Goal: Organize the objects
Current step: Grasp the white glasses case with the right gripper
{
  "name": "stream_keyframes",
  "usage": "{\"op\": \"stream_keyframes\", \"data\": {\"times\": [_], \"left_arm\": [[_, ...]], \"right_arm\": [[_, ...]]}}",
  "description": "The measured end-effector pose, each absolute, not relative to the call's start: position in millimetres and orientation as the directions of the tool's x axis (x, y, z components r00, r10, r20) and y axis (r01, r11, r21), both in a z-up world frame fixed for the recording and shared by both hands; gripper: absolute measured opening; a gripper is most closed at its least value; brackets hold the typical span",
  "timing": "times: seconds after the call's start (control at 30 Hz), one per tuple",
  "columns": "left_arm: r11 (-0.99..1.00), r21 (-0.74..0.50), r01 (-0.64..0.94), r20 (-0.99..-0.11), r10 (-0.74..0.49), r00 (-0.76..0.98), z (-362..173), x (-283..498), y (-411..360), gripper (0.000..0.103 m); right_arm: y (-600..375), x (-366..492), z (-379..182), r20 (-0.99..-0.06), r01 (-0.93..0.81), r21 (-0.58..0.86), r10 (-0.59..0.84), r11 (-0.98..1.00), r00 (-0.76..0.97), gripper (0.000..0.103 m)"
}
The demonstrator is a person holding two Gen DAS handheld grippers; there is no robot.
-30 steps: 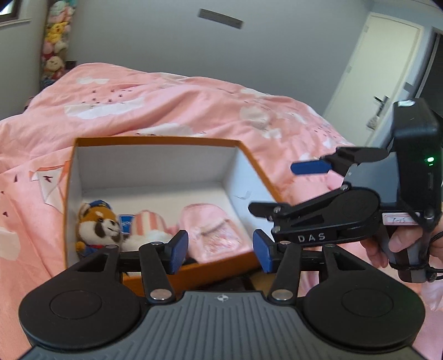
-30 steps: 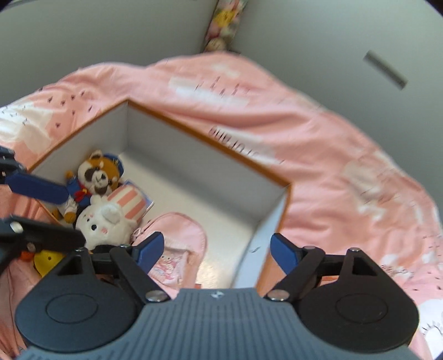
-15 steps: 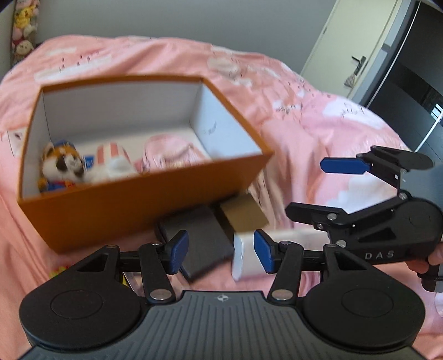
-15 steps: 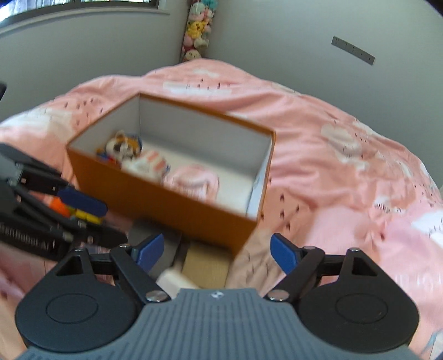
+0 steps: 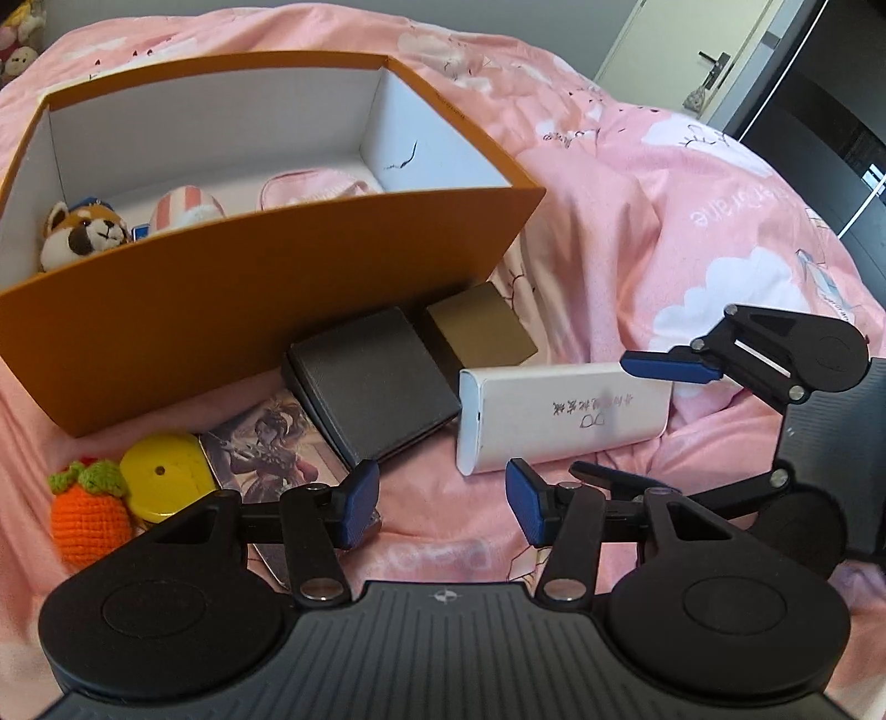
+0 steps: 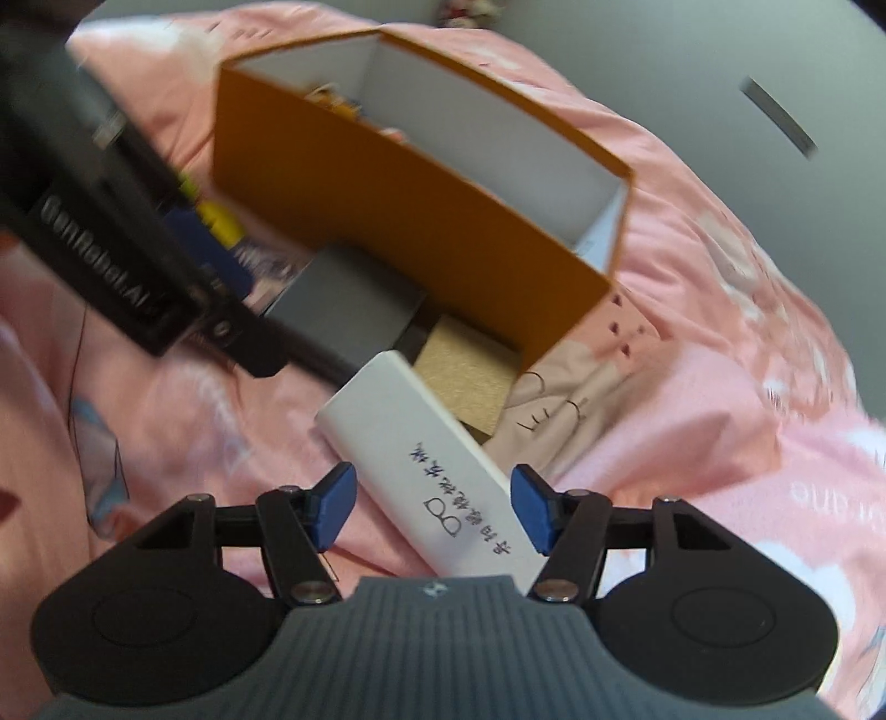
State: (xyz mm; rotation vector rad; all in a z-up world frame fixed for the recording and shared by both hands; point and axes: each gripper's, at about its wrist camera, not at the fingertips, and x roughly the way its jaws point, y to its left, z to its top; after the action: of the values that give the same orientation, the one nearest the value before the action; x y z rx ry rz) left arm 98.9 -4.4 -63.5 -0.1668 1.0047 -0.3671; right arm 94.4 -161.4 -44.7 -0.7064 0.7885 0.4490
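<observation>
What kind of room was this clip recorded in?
Most likely a bedroom. The work surface is a bed under a pink printed duvet, plush toys are piled in a far corner by the wall, and a room door with a lever handle stands behind it.

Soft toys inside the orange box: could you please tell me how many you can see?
2: a raccoon toy at the box's left end and a striped-hat toy right of it. The front wall may hide more.
</observation>
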Motion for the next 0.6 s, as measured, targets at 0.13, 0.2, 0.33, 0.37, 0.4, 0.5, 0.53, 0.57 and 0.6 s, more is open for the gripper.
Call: {"op": "stream_keyframes", "data": {"times": [0.13, 0.2, 0.33, 0.37, 0.4, 0.5, 0.53, 0.57, 0.6], "left_arm": [[0.933, -0.298, 0.2, -0.797, -0.359, 0.486, -66, 100, 0, 0.06], [0.935, -0.3, 0.188, -0.798, -0.354, 0.488, -66, 101, 2, 0.06], [0.935, -0.312, 0.167, -0.801, -0.353, 0.484, -68, 103, 7, 0.06], [0.935, -0.316, 0.163, -0.801, -0.355, 0.482, -69, 103, 8, 0.06], [0.934, -0.321, 0.158, -0.802, -0.357, 0.48, -70, 104, 9, 0.06], [0.933, -0.327, 0.15, -0.803, -0.358, 0.476, -71, 106, 10, 0.06], [0.933, -0.327, 0.15, -0.802, -0.359, 0.477, -71, 107, 9, 0.06], [0.932, -0.329, 0.155, -0.8, -0.362, 0.479, -70, 107, 8, 0.06], [0.93, -0.33, 0.163, -0.797, -0.367, 0.48, -70, 108, 7, 0.06]], "right_arm": [[-146, 95, -62, -0.751, -0.648, -0.542, 0.037, 0.535, 0.659, 0.063], [-142, 95, -71, -0.739, -0.658, -0.595, 0.007, 0.461, 0.673, 0.063], [-140, 102, -80, -0.753, -0.691, -0.607, -0.006, 0.393, 0.658, 0.063], [-140, 103, -81, -0.758, -0.698, -0.604, -0.006, 0.386, 0.652, 0.063], [-140, 105, -83, -0.762, -0.704, -0.601, -0.006, 0.378, 0.647, 0.063], [-138, 106, -88, -0.762, -0.709, -0.605, -0.005, 0.361, 0.648, 0.065], [-139, 107, -88, -0.761, -0.709, -0.605, -0.003, 0.361, 0.648, 0.065], [-139, 107, -88, -0.762, -0.71, -0.602, 0.001, 0.365, 0.647, 0.065], [-140, 108, -87, -0.764, -0.71, -0.597, 0.005, 0.373, 0.645, 0.064]]}}
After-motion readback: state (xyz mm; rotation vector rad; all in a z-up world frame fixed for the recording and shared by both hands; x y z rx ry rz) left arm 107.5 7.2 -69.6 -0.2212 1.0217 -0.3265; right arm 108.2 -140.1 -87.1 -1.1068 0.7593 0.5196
